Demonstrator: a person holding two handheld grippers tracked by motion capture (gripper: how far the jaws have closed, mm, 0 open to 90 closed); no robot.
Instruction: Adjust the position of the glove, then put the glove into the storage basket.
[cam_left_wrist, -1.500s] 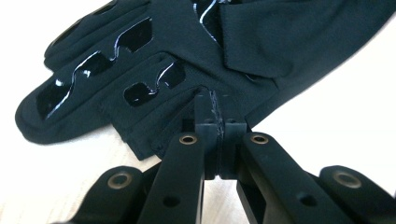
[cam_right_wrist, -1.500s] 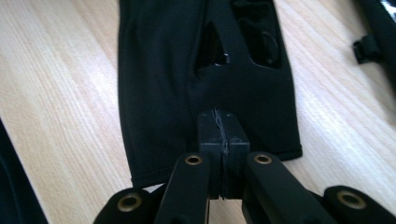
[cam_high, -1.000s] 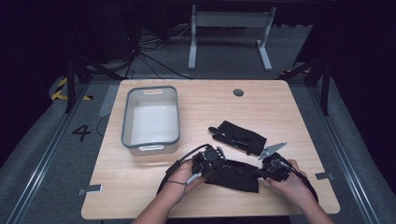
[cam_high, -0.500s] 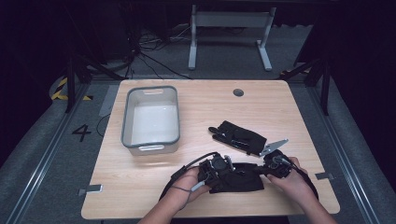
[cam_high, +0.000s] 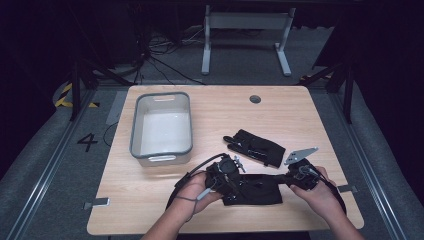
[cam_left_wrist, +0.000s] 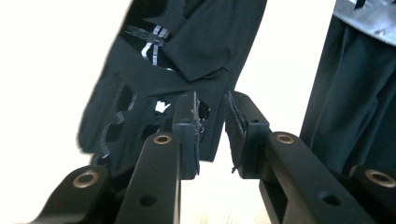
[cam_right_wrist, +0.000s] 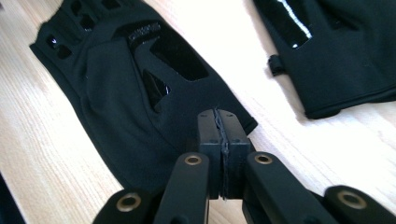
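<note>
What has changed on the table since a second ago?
The left tool has just been opening its jaws and let go of the near glove's edge; the fabric hangs loose between them. That hand has lifted a little. The right tool stays clamped on the glove's other end. The second glove and the grey bin lie where they were.

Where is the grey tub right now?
In the high view the grey tub sits on the left part of the wooden table, beyond the left hand-held gripper and left of the farther black glove.
</note>
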